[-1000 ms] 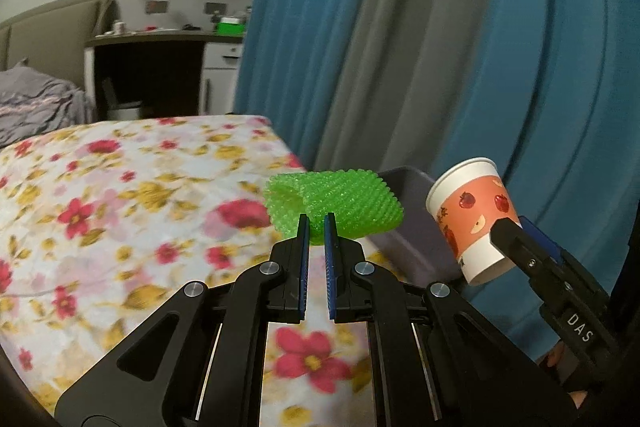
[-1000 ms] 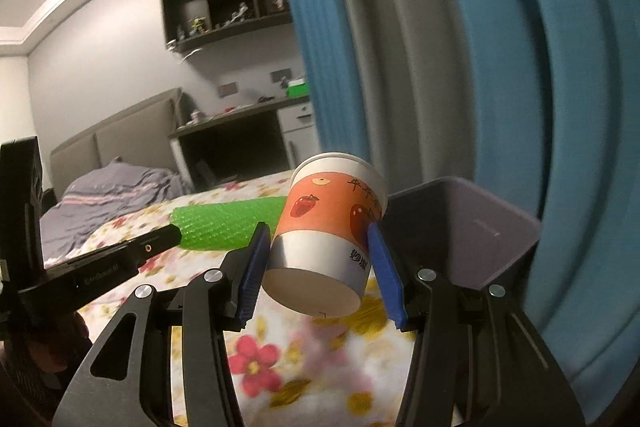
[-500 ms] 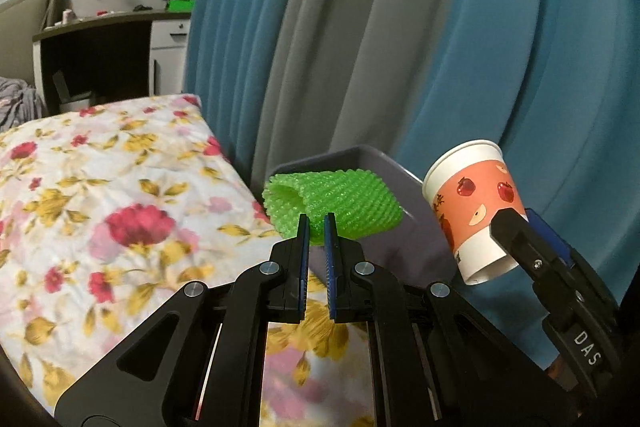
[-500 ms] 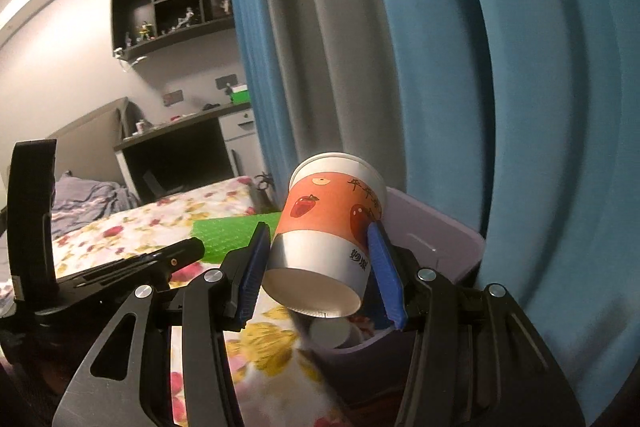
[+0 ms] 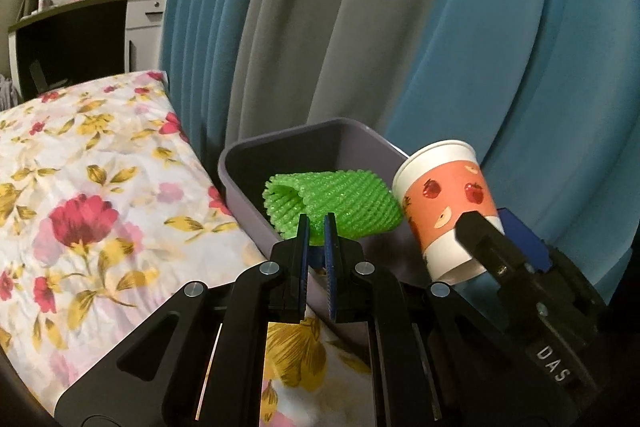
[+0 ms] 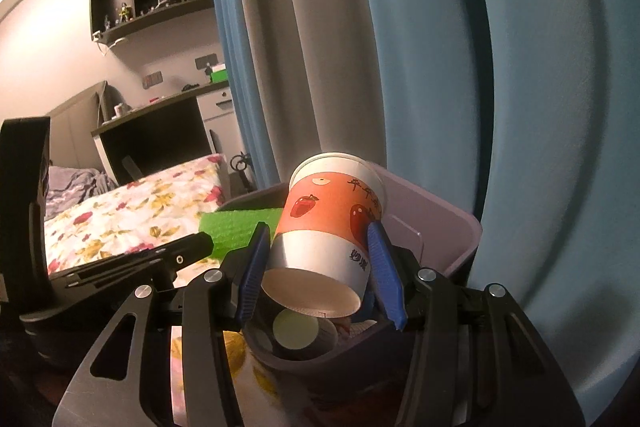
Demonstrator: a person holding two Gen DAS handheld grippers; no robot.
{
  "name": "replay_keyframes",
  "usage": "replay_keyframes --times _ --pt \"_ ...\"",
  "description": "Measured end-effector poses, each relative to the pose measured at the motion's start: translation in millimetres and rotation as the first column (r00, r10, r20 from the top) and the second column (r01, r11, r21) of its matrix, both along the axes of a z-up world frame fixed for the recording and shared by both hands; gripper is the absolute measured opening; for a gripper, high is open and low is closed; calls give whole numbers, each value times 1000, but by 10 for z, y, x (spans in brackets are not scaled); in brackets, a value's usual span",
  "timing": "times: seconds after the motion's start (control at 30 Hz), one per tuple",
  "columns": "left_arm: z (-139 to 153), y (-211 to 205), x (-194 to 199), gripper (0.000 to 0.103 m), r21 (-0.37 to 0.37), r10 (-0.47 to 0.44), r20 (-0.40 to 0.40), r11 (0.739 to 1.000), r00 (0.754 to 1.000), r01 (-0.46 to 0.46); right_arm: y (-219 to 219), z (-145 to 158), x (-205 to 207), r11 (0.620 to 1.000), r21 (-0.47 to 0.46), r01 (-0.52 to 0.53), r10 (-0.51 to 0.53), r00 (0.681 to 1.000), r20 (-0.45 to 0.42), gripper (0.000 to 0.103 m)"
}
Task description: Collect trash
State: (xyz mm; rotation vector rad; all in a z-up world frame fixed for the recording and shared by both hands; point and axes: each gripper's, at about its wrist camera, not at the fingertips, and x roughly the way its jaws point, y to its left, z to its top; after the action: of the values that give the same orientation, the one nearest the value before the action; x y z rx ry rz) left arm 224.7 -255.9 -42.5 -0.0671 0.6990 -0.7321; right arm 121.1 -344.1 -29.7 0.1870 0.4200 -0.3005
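Currently left tongs [image 5: 316, 223] pinch the near edge of the green foam net [image 5: 340, 203], which hangs over the purple bin [image 5: 240, 183] beside the bed [image 5: 100, 195]. Right tongs [image 6: 320, 259] clamp the paper cup [image 6: 332, 223], tilted, above the bin's opening.

Left gripper [image 5: 316, 227] low in the centre of the left wrist frame, blue-padded fingers [image 5: 330, 247] nearly together, pinching something between the tips. Right gripper [image 6: 318, 259] at the bottom centre of the right wrist frame, fingers spread and clamped on both sides of what they hold. Also seen at the lower right of the left wrist frame, side by side with the left one.
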Motion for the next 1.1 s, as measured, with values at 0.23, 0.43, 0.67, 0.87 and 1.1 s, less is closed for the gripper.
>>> replay_keyframes --times 0.23,0.43,0.67,0.87,1.1 --pt "-95 -61 99 7 -23 -32 -45 999 998 31 -65 -107 95 1000 3 5 -5 999 -35 50" --pt "-128 -52 161 10 -54 -57 -80 997 995 53 -95 -172 166 1000 14 1 0 998 -63 51" --pt "-114 193 224 60 -96 -9 -104 995 994 -1 -134 -205 123 1000 24 -3 5 997 -77 61" --pt "-10 527 78 85 -20 114 -20 993 993 -114 -19 -96 -10 1000 -24 -2 1 999 -54 83" --pt "79 1075 -273 97 68 320 105 942 942 -328 257 -1 -164 997 -63 -35 32 999 -38 97"
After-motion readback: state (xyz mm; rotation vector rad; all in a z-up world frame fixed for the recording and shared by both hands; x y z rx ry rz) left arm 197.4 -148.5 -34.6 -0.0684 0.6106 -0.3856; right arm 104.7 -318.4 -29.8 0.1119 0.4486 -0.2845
